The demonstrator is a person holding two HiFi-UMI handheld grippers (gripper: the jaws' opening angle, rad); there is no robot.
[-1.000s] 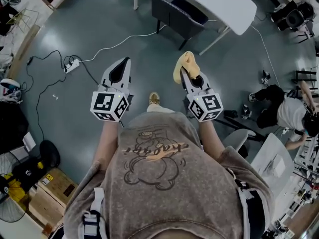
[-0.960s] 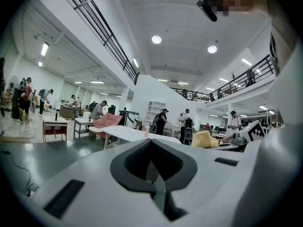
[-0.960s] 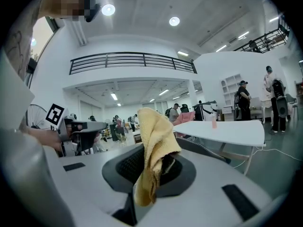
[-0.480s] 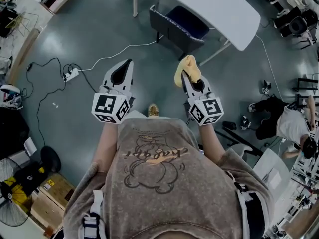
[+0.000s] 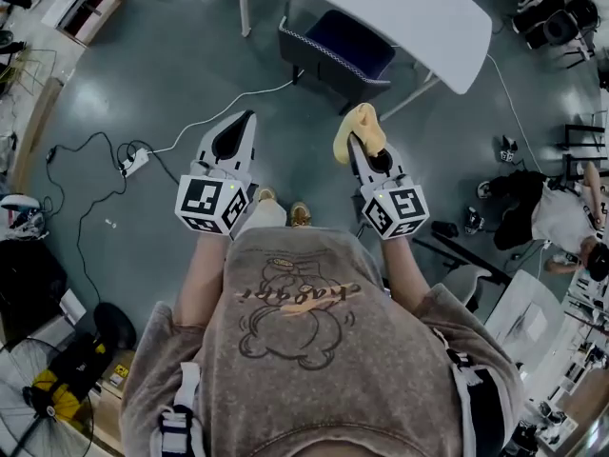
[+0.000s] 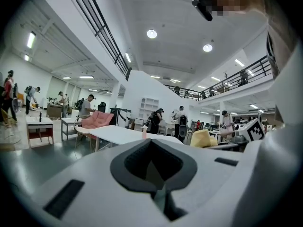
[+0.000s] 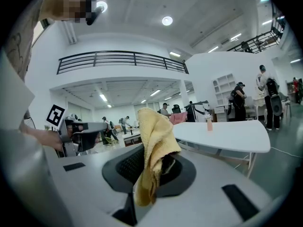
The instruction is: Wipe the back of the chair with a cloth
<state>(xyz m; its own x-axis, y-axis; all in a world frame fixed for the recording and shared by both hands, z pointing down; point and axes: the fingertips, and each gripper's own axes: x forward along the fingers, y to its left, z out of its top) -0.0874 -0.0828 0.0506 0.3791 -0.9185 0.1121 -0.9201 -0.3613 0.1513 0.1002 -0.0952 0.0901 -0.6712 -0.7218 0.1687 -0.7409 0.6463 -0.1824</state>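
We carry the yellow cloth (image 5: pixel 360 125) clamped in our right hand-held gripper (image 5: pixel 355 147), the jaws pinching a fold while the rest flops over the tips. It looks like soft, light terry that will drape and bunch, so a hold near its middle should leave a pad for pressing. Our left hand-held gripper (image 5: pixel 244 125) is closed on nothing. The dark chair (image 5: pixel 328 53), seemingly fabric-backed, stands far ahead, well apart, at the white worktop (image 5: pixel 428 12).
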